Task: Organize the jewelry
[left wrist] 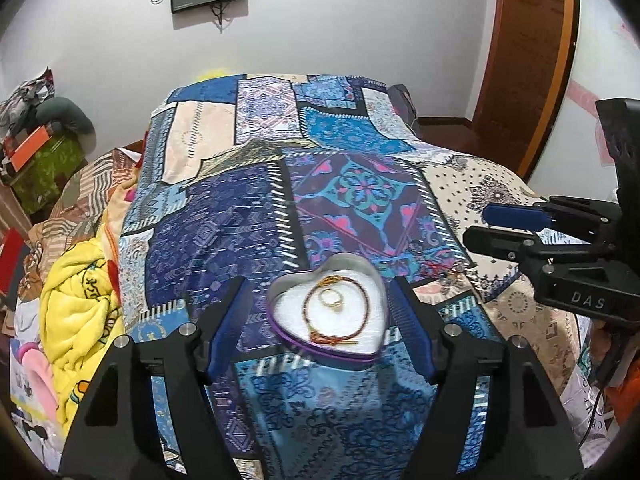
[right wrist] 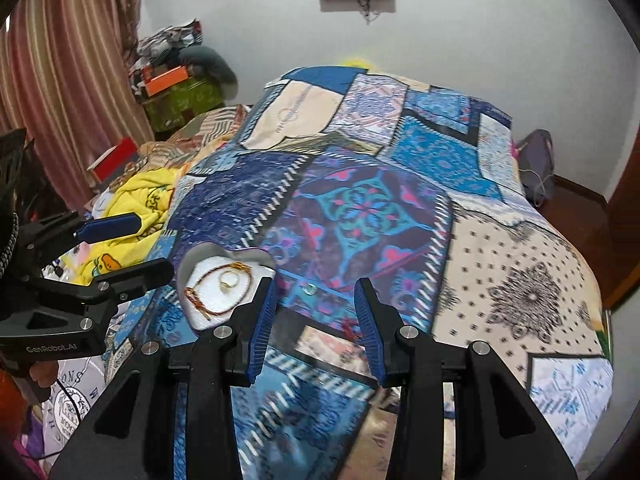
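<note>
A heart-shaped tin (left wrist: pixel 352 260) with a white lining sits on the patchwork bedspread (left wrist: pixel 248 216). In it lie a red-brown cord bracelet (left wrist: pixel 307 300) and a gold ring (left wrist: pixel 331 298). My left gripper (left wrist: pixel 318 286) is open and straddles the tin; its pads stand just off the tin's sides. In the right wrist view the tin (right wrist: pixel 208 250), bracelet (right wrist: pixel 200 284) and ring (right wrist: pixel 229 280) lie just left of my right gripper (right wrist: pixel 314 284). That gripper is open, with only cloth and a small clear bead (right wrist: pixel 309 290) between its fingers. Each view shows the other gripper: the right (left wrist: pixel 476 226), the left (right wrist: pixel 156 245).
A small red item (left wrist: pixel 436 268) lies on the spread right of the tin. A yellow blanket (left wrist: pixel 80 308) and other bedding are heaped to the left, with boxes (left wrist: pixel 44 160) beyond. A wooden door (left wrist: pixel 528 60) stands at the back right, a striped curtain (right wrist: pixel 60 100) at the left.
</note>
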{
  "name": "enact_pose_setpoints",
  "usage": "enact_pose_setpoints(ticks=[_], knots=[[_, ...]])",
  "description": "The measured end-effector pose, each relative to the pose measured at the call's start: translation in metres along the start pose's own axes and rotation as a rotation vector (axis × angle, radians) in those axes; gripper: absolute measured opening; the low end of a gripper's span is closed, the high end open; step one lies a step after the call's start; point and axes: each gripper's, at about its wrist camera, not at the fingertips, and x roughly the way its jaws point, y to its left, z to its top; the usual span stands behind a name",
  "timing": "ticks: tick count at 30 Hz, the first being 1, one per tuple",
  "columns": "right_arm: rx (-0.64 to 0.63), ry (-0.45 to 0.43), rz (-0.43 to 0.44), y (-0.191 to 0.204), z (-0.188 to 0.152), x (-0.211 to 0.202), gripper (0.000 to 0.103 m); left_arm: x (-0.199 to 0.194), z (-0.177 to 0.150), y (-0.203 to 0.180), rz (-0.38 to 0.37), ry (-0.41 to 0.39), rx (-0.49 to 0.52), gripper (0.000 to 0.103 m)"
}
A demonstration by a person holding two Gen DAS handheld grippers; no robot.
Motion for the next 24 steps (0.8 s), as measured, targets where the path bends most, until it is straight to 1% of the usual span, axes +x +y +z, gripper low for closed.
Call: enact_pose_setpoints(ticks=[11, 15, 21, 23, 24], knots=[[0.073, -0.007, -0.048, -0.045, -0.018, -0.019, 0.037, 0.018, 0.006, -0.043, -0.052, 0.046, 0.058, 0.070], [0.090, 0.007, -0.060, -0.059, -0.026, -0.019, 0.037, 0.028, 0.005, -0.057, -0.077, 0.070, 0.080, 0.070], [0.110, 0.053, -0.060, -0.076, -0.040, -0.009, 0.037, 0.046, 0.005, -0.076, -0.128, 0.098, 0.107, 0.070], [0.108, 0.068, -0.061, -0.078, -0.044, -0.005, 0.037, 0.052, 0.005, -0.080, -0.150, 0.110, 0.108, 0.067], [0.109, 0.073, -0.060, -0.080, -0.046, -0.004, 0.037, 0.056, 0.005, -0.083, -0.163, 0.120, 0.109, 0.062]])
